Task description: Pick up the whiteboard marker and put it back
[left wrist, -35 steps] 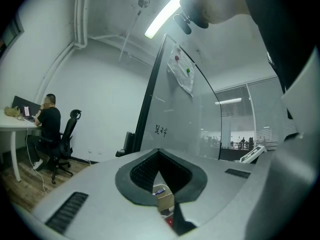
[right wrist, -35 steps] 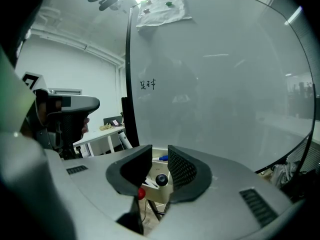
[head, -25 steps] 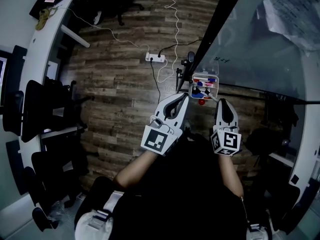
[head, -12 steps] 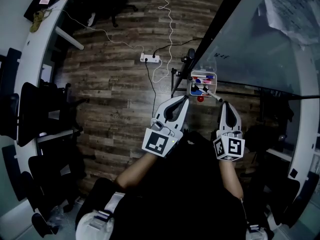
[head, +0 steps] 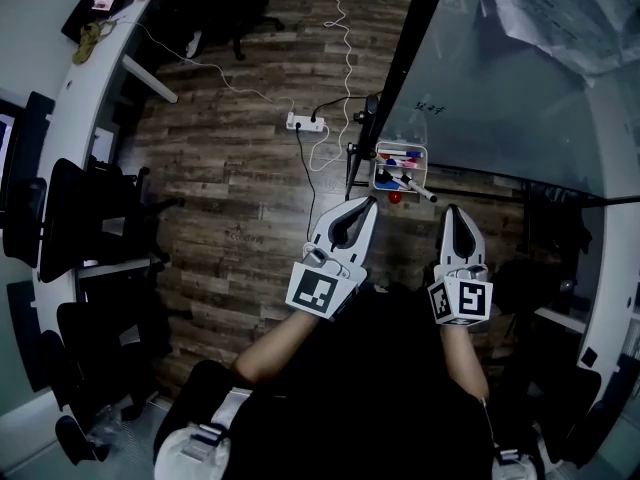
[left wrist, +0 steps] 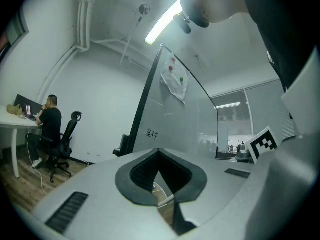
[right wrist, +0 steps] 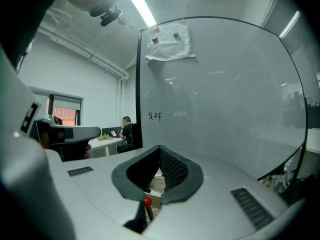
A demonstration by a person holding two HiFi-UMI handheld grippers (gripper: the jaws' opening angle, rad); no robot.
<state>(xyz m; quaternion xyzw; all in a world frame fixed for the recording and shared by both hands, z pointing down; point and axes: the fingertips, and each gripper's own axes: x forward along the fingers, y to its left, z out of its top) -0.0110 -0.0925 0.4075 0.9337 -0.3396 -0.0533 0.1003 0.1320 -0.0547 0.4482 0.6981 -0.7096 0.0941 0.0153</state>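
A small white tray (head: 379, 167) of coloured markers hangs at the foot of the whiteboard (head: 500, 88). A dark whiteboard marker (head: 418, 192) with a pale tip lies slanting out over the tray's near corner, and a red ball (head: 395, 197) hangs just below. My right gripper (head: 451, 209) sits a little short of the marker's end, shut with nothing between its jaws. In the right gripper view the red ball (right wrist: 147, 201) shows through the gap behind the shut right gripper (right wrist: 146, 207). My left gripper (head: 367, 202) is shut and empty, left of the tray.
A power strip (head: 308, 122) with trailing cables lies on the wooden floor beyond the whiteboard's black stand (head: 358, 153). Office chairs (head: 70, 218) and a curved white desk (head: 75, 78) line the left side. A person (left wrist: 50, 121) sits at a desk far off.
My right gripper has drawn back slightly from the tray and the marker's end. The marker stays lying across the tray's corner. The left gripper has shifted only a little.
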